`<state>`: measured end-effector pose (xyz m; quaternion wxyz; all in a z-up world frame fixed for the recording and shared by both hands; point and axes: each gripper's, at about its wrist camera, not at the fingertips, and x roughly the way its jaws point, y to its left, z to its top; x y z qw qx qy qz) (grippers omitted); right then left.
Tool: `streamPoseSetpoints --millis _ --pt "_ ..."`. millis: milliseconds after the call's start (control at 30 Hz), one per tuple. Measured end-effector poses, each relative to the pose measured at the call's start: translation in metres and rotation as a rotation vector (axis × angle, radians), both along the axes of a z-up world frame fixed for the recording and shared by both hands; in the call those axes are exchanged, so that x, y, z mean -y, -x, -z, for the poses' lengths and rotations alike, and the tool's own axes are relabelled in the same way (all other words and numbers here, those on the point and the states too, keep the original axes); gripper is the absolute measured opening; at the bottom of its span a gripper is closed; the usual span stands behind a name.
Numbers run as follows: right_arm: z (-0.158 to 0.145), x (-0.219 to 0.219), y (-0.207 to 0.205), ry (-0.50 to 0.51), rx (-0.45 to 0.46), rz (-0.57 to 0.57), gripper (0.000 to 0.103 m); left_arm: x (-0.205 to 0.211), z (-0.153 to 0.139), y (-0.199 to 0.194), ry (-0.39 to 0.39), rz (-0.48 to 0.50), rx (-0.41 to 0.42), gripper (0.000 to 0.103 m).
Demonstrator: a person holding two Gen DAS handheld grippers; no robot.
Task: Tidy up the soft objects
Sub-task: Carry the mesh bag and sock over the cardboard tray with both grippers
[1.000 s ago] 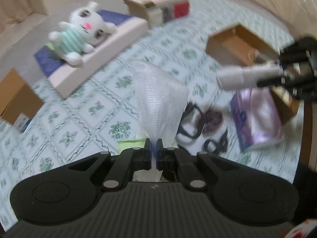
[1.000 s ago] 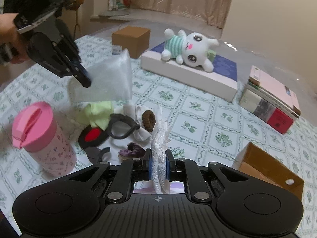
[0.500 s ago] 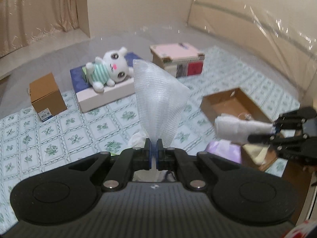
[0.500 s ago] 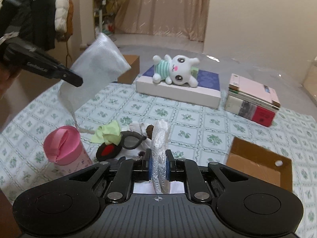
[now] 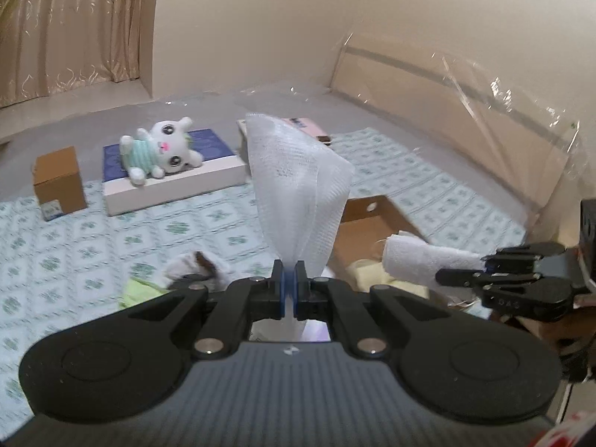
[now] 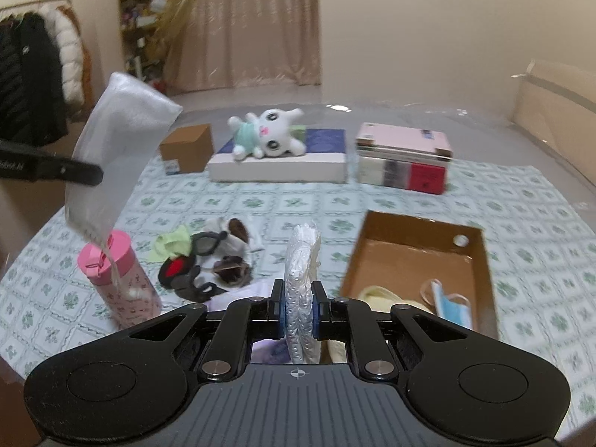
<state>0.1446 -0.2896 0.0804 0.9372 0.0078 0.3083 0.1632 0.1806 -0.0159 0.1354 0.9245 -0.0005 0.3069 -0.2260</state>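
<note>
My left gripper (image 5: 289, 279) is shut on the pinched end of a white mesh cloth (image 5: 298, 186), which fans upward above the table. In the right wrist view that mesh cloth (image 6: 119, 141) hangs at the left, over a pink cup (image 6: 119, 279). My right gripper (image 6: 300, 294) is shut on a folded white padded cloth (image 6: 301, 257) standing on edge between its pads. Seen from the left wrist, this folded cloth (image 5: 428, 260) hovers over the open cardboard box (image 5: 368, 223). The box (image 6: 376, 238) holds a yellow cloth (image 6: 376, 294) and a blue face mask (image 6: 452, 305).
A heap of small soft things (image 6: 208, 257) with a green cloth (image 6: 171, 244) lies left of the box. At the back stand a plush bunny (image 6: 266, 132) on a flat white box (image 6: 279, 165), stacked books (image 6: 404, 160) and a small brown carton (image 6: 188, 147). A clear plastic sheet edges the right.
Both grippers have risen and drawn back with their cloths still held. The right gripper's folded cloth has moved from above the purple pouch to above the open box.
</note>
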Motion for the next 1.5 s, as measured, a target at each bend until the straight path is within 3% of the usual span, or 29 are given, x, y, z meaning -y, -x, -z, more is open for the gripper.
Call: streamPoseSetpoints --millis 300,700,1167,1500 --pt "0.003 0.064 0.036 -0.032 0.026 0.130 0.013 0.057 0.018 0.028 0.028 0.009 0.015 0.003" --pt "0.020 0.113 0.044 -0.084 0.005 0.225 0.013 0.118 0.041 0.007 0.059 0.077 -0.052 0.003" --pt "0.037 0.134 -0.015 -0.096 0.010 0.247 0.013 0.174 0.069 -0.077 0.170 0.053 -0.171 0.003" --pt "0.051 0.141 -0.081 -0.081 0.014 0.269 0.013 0.202 0.120 -0.148 0.227 0.012 -0.294 0.003"
